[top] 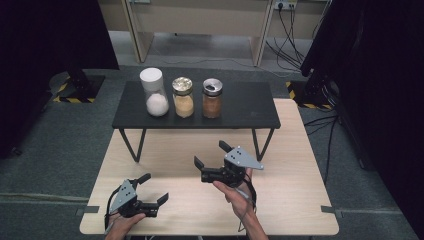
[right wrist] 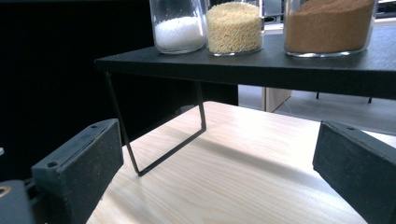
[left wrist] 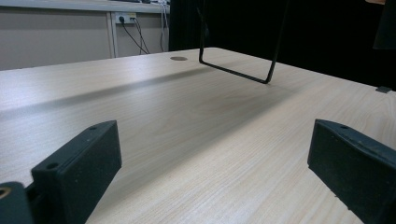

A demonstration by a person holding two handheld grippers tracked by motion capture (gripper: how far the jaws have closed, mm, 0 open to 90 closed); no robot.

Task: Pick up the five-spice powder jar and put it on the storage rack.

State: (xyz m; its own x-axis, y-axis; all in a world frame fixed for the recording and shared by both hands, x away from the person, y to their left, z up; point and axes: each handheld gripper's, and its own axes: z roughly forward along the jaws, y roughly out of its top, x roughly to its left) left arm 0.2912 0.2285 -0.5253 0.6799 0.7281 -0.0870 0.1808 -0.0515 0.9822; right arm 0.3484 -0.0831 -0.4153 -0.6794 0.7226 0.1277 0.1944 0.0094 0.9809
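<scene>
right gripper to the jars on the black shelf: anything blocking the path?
Nothing visible does. The right gripper hangs open above the light wooden table, in front of the black raised shelf. The white-lidded glass jar of white grains, the yellow-grain jar and the brown-powder jar stand in a row on it, front side unobstructed.

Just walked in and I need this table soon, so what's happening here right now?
A person holds a two-fingered gripper in each hand over the wooden table. Both are open and hold nothing. The right gripper is raised and faces the black shelf, where three jars stand in a row: white grains, yellowish grains and brown powder. The left gripper sits low near the table's front edge. No jar is touched.
</scene>
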